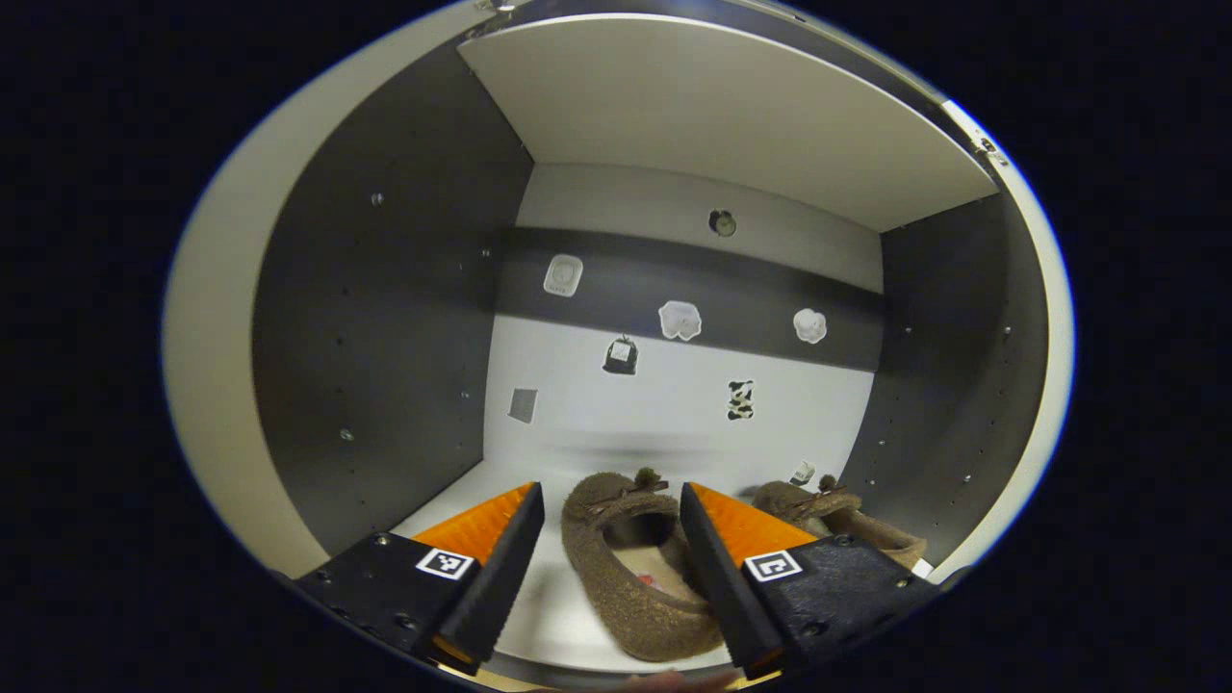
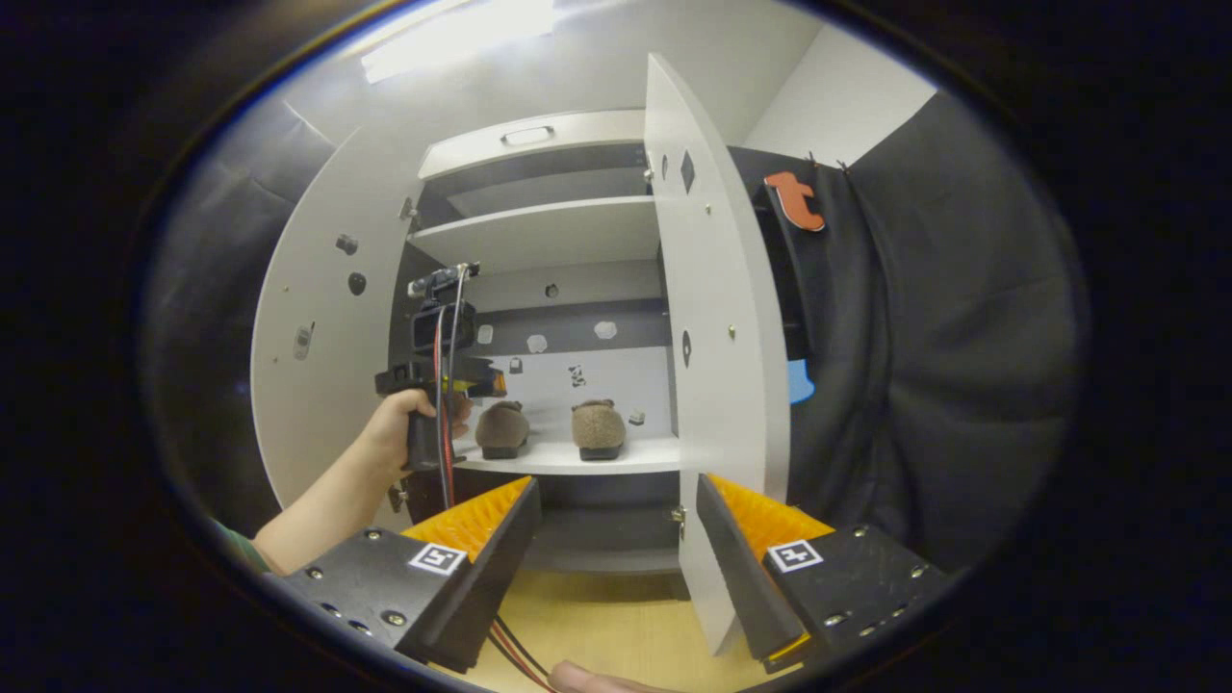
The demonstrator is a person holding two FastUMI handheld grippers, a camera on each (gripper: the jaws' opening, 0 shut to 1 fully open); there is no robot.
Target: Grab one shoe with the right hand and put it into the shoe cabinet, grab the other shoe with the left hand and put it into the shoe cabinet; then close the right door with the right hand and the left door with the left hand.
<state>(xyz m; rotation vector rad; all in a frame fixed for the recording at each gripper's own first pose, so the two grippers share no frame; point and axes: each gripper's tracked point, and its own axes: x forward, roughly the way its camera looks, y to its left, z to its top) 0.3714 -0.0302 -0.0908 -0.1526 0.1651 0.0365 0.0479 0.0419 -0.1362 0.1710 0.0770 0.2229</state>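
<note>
On the cabinet shelf (image 2: pixel 616 454) both shoes (image 1: pixel 635 568) (image 1: pixel 847 525) sit side by side, and both the left gripper (image 1: pixel 611 549) and the right gripper (image 2: pixel 616 539) gape wide, holding nothing. Swinging the right door (image 2: pixel 717 385) carelessly could, I judge, clip the left gripper inside the cabinet.

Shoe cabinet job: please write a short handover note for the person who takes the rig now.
Left gripper: open, holds nothing, at the cabinet mouth with one shoe between its fingers, untouched.
Right gripper: open, empty, held back before the right door.
Both shoes stand side by side on the shelf.
Done: shoes are in.
Left: close the right door, then the left door; both stand wide open.
</note>
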